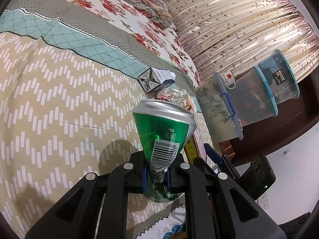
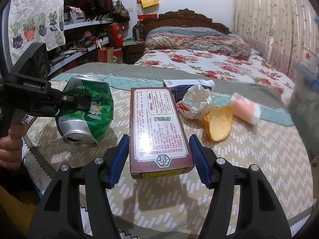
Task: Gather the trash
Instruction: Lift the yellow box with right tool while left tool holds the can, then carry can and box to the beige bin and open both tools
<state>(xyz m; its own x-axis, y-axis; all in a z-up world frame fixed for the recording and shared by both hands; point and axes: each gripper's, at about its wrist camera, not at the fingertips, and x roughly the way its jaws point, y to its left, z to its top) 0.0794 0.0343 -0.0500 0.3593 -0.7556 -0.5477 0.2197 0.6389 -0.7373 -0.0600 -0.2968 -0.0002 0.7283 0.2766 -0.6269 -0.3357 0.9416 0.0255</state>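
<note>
My left gripper (image 1: 156, 176) is shut on a crushed green can (image 1: 163, 135) and holds it just above the bed; the can also shows in the right wrist view (image 2: 87, 111), pinched by the left gripper (image 2: 79, 104). My right gripper (image 2: 158, 159) is open, its blue pads on either side of a maroon carton (image 2: 157, 127) lying on the bedspread, not touching it. Beyond it lie crumpled white paper (image 2: 196, 99), an orange peel (image 2: 219, 125), a pink-white roll (image 2: 245, 108) and a blue-white box (image 2: 183, 87). The box (image 1: 157, 78) and paper (image 1: 175, 95) also show in the left wrist view.
The trash lies on a zigzag-patterned bedspread (image 2: 259, 159) at the foot of a bed with a floral quilt (image 2: 209, 63). Stacked plastic storage bins (image 1: 255, 99) with a mug (image 1: 229, 77) stand beside the bed by a curtain (image 1: 239, 20). Cluttered shelves (image 2: 83, 29) stand on the left.
</note>
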